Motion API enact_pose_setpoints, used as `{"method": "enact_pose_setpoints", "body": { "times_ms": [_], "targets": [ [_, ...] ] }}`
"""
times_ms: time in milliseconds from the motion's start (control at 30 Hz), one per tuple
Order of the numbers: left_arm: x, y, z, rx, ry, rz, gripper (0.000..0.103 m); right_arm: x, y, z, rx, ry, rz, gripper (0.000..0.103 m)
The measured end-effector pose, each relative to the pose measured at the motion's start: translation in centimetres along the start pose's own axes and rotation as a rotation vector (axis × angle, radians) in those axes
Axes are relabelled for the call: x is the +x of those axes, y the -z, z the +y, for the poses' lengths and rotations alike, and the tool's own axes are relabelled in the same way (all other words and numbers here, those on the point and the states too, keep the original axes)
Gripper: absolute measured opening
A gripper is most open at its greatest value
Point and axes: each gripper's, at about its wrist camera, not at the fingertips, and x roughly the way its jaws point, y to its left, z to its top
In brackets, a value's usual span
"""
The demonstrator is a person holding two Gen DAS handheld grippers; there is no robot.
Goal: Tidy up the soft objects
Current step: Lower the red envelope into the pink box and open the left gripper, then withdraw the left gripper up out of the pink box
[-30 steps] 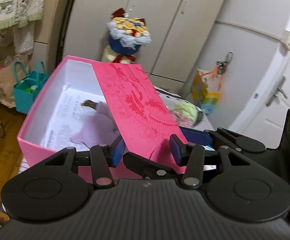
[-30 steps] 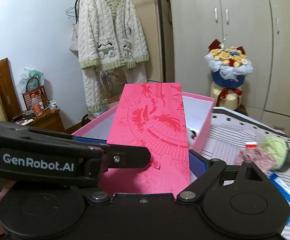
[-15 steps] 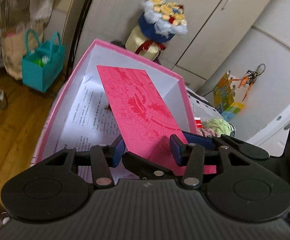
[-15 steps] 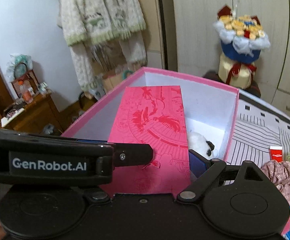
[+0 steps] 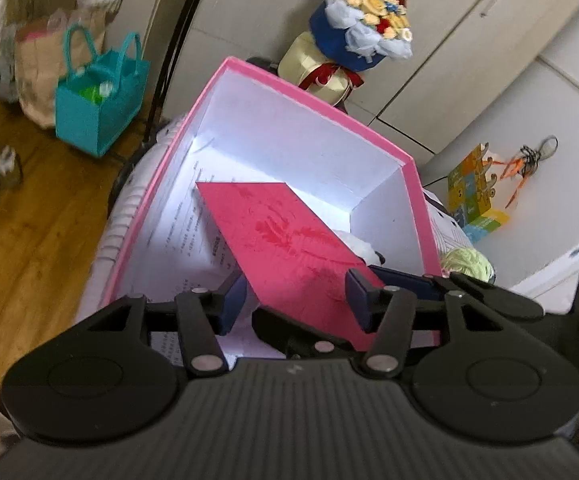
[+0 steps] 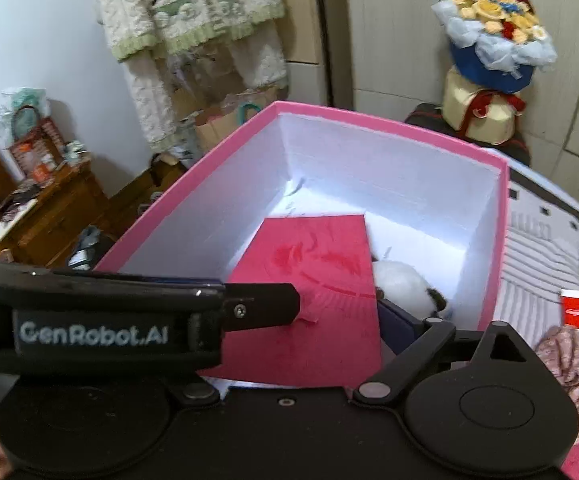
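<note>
Nearest in the left wrist view: left gripper (image 5: 295, 300), blue pads spread to either side of the low near corner of a red card panel (image 5: 281, 240). Jaws just now opening, panel between them but apparently no longer pinched, so released. Across the same gap, a black finger that is probably the other gripper's.

Nearest in the right wrist view: right gripper (image 6: 289, 320), one blue pad (image 6: 397, 316) just beside the panel's right edge, the other hidden behind a black bar lettered GenRobot.AI (image 6: 129, 332) reaching in from the left. Cannot tell whether clamped or loose.

Just beyond: red card panel, tilted, far end down inside an open pink box (image 5: 309, 120), over a printed paper sheet (image 5: 185, 240) lining the floor. At the panel's right edge, inside the box against its right wall, a white-and-black plush toy (image 6: 405, 288), partly hidden.

Right of the box, outside it on a striped cloth (image 6: 541, 248): floral pink fabric piece (image 6: 569, 360), pale green yarn-like bundle (image 5: 465, 262), small red-and-white carton (image 6: 573, 308). Not yet put away.

Far: flower bouquet (image 5: 365, 36) before pale wardrobe doors, teal bag (image 5: 97, 96) on a wooden floor to the left, cream knitted cardigan (image 6: 185, 12) hanging on the far left wall.

Likely risks:
- With one grip loosened, a tip or slide of the panel onto the plush toy, pinning it.
- Fingers knocking together, given two grippers crowded at one corner.
- A push on the near wall shifting the light box.
</note>
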Motion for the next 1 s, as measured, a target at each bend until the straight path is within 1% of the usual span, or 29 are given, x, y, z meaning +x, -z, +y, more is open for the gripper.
{"method": "enact_pose_setpoints", "body": {
  "times_ms": [67, 133, 200, 300, 467, 533, 767, 867, 933, 1000],
  "targets": [
    [-1.0, 0.6, -0.7, 0.056, -0.018, -0.045, 0.061, -0.6, 0.4, -0.2, 0.008, -0.048, -0.011, 0.097],
    [-2.0, 0.9, -1.1, 0.084, -0.031, -0.071, 0.065, -1.5, 0.8, -0.4, 0.002, -0.100, -0.018, 0.097],
    [-3.1, 1.4, -1.3, 0.095, -0.046, -0.103, 0.074, -2.3, 1.4, -0.6, -0.002, -0.145, -0.035, 0.097],
    [-4.8, 1.9, -1.7, 0.123, -0.069, -0.153, 0.074, -3.6, 2.2, -1.2, -0.011, -0.166, -0.073, 0.096],
    [-7.1, 2.6, -2.8, 0.169, -0.066, -0.177, 0.074, -6.4, 3.3, -1.8, -0.042, -0.163, -0.140, 0.093],
    [-8.1, 3.0, -3.5, 0.206, -0.065, -0.179, 0.074, -7.8, 3.9, -1.7, -0.067, -0.148, -0.164, 0.092],
    [-12.4, 5.2, -6.7, 0.323, -0.022, -0.198, 0.074, -13.6, 6.1, -1.5, -0.141, -0.089, -0.269, 0.092],
    [-14.1, 6.5, -8.2, 0.368, 0.006, -0.212, 0.074, -16.4, 7.6, -1.3, -0.191, -0.057, -0.321, 0.092],
    [-15.0, 7.5, -8.9, 0.382, 0.029, -0.223, 0.074, -18.0, 9.4, -1.5, -0.228, -0.039, -0.367, 0.092],
    [-15.7, 8.4, -9.6, 0.395, 0.059, -0.223, 0.074, -19.1, 11.2, -1.9, -0.236, -0.020, -0.382, 0.092]
  ]
}}
